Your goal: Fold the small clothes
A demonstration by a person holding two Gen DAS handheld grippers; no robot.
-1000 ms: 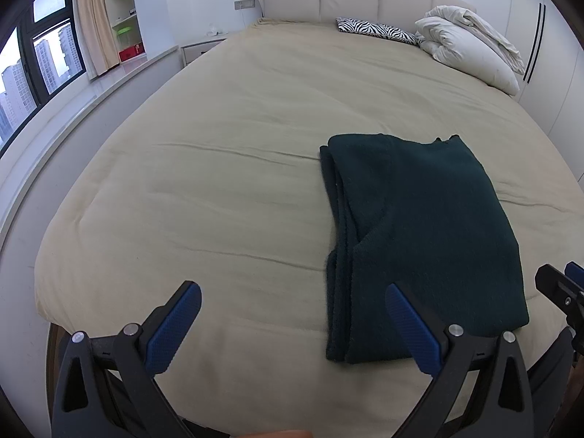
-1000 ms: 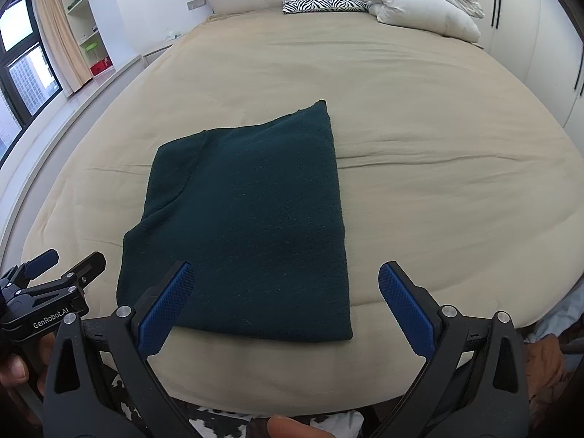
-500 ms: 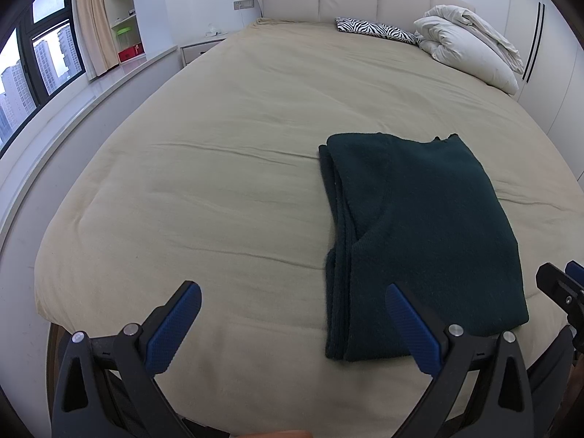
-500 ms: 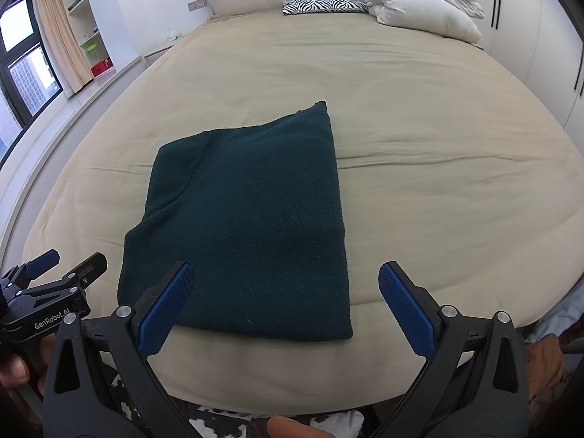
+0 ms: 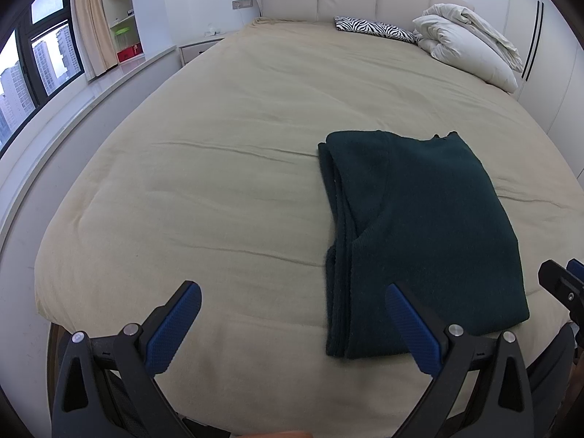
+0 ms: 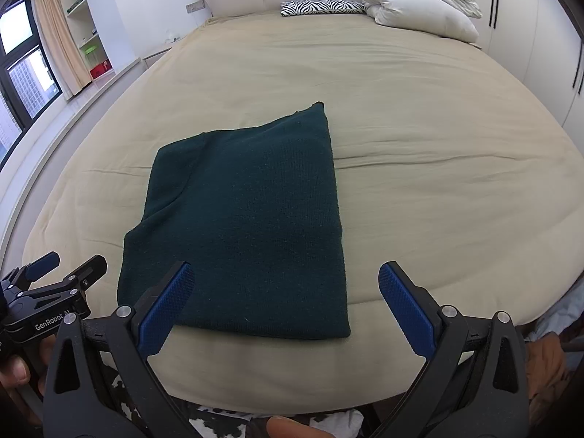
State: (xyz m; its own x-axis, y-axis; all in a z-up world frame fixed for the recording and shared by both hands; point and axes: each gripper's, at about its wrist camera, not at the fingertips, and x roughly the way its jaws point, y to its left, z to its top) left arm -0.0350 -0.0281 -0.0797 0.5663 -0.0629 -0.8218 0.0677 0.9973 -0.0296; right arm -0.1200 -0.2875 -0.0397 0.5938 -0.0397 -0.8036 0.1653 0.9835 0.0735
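Left wrist view shows nothing has shifted: the folded dark green garment (image 5: 419, 233) lies untouched near the bed's (image 5: 219, 168) front edge, both the left gripper (image 5: 292, 323) and the right gripper (image 6: 286, 301) hovering with fingers spread empty, so this fold looks finished.

beige bed (image 5: 226, 182) holds folded dark green garment (image 5: 419, 226), pillows (image 5: 463, 47).

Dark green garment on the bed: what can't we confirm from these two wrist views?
- Dark green garment: its type; folded, only the outer layers show.
- Layer count: left wrist view shows stacked edges, too fine to count.
- Pile below the bed's near edge: cut off by the right gripper and the frame.
- Shelf items: too small.
- Left gripper: open, holding nothing.
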